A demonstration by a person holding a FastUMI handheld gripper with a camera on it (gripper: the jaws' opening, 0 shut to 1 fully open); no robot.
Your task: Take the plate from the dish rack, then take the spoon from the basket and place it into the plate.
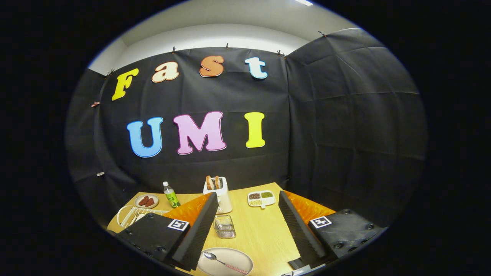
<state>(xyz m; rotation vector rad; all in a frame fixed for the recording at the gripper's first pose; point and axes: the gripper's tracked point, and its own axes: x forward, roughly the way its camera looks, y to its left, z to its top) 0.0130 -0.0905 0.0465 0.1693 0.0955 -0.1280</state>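
Hand-held gripper [245, 230] spread wide, spoon [224, 262] seemingly lying in plate [238, 256], basket [224, 226] beyond

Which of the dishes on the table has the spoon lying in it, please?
The plate between the open gripper's fingers holds the spoon; the small plate and divided tray hold food.

Black cloth walls [345, 115] close the booth on three sides, creased and clipped along their top edge. Above them rise a pale room wall [215, 36] and a white ceiling with a bright light strip [303, 2]. Below stands a light wooden table [261, 230].
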